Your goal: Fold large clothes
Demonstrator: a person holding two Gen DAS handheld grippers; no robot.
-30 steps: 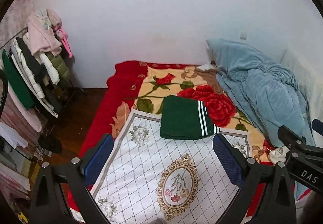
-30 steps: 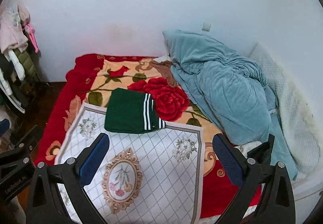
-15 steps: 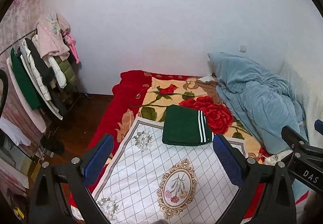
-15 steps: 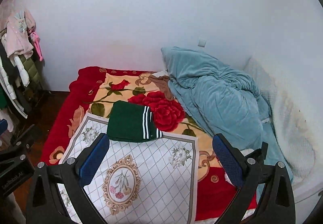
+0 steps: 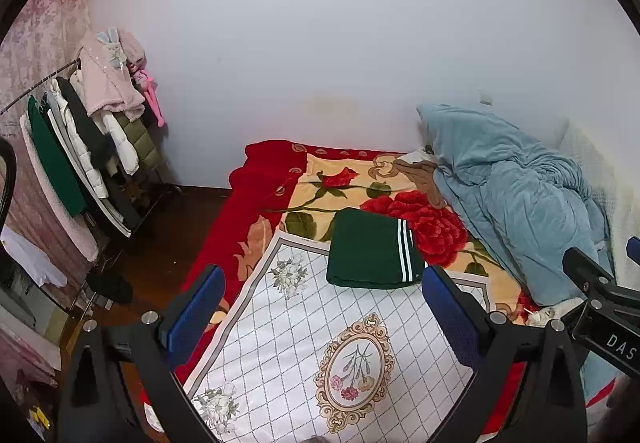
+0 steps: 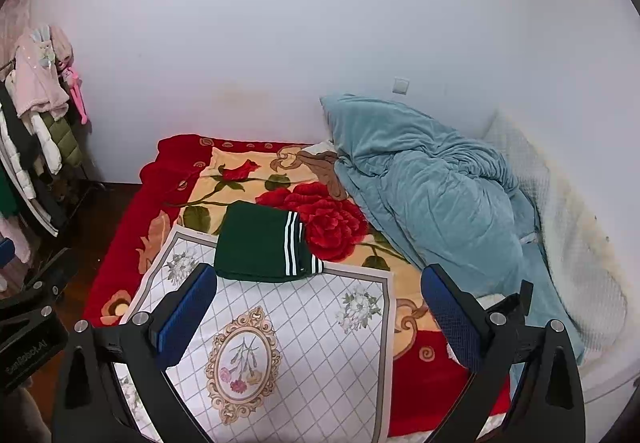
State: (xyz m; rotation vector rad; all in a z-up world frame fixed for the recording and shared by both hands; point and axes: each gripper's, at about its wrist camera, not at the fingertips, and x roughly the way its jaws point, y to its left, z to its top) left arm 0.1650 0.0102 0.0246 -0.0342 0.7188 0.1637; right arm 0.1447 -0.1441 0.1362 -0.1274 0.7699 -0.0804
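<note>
The left hand-held gripper (image 5: 322,317) and the right hand-held gripper (image 6: 318,313) are held wide apart above the bed, and nothing is gripped by either. Below them a smooth white cloth (image 5: 288,347) with a grid of thin lines and flower prints is spread flat. On its far edge a dark green garment (image 5: 370,253) with three white stripes is laid, folded into a neat flat rectangle. Under both, a fuzzy red rose blanket (image 5: 352,179) is seen. Farther right, a soft blue quilt (image 6: 432,195) is bunched up.
</note>
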